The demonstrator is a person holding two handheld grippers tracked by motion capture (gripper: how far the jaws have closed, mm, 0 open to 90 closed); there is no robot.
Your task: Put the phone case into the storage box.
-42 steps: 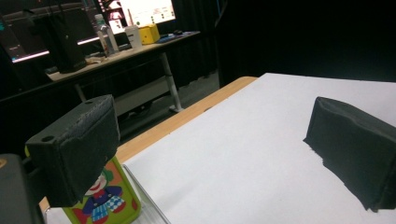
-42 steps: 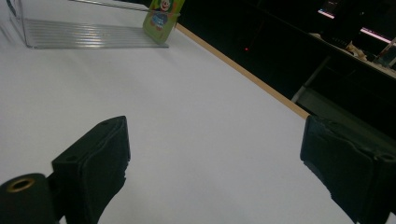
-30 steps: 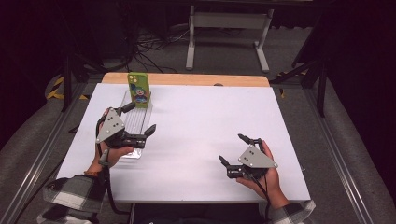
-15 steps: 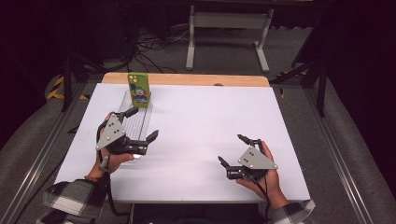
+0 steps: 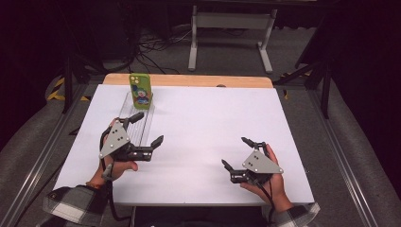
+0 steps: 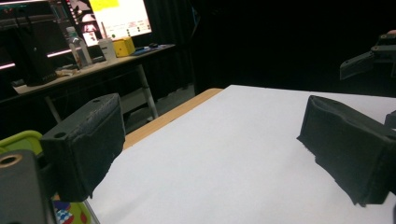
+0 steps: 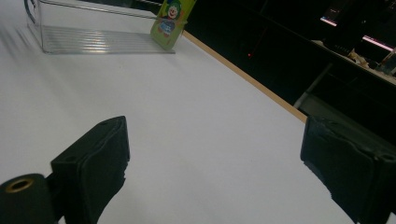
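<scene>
Green phone case with a clown print [image 5: 140,91] stood at 12 o'clock end of clear plastic bin [image 5: 136,124] | left tool [image 5: 144,128] beside bin, jaws wide, just narrowing, empty | right tool [image 5: 236,152] open, idle on white counter [image 5: 208,123] | advice: approach case squarely, grip its edges.

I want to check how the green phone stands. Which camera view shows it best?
The high view: the green phone stands upright at the far end of the clear bin, whole and unobstructed. The right gripper view shows it farther off with its top cut off. The left gripper view catches only an edge behind a jaw.
</scene>
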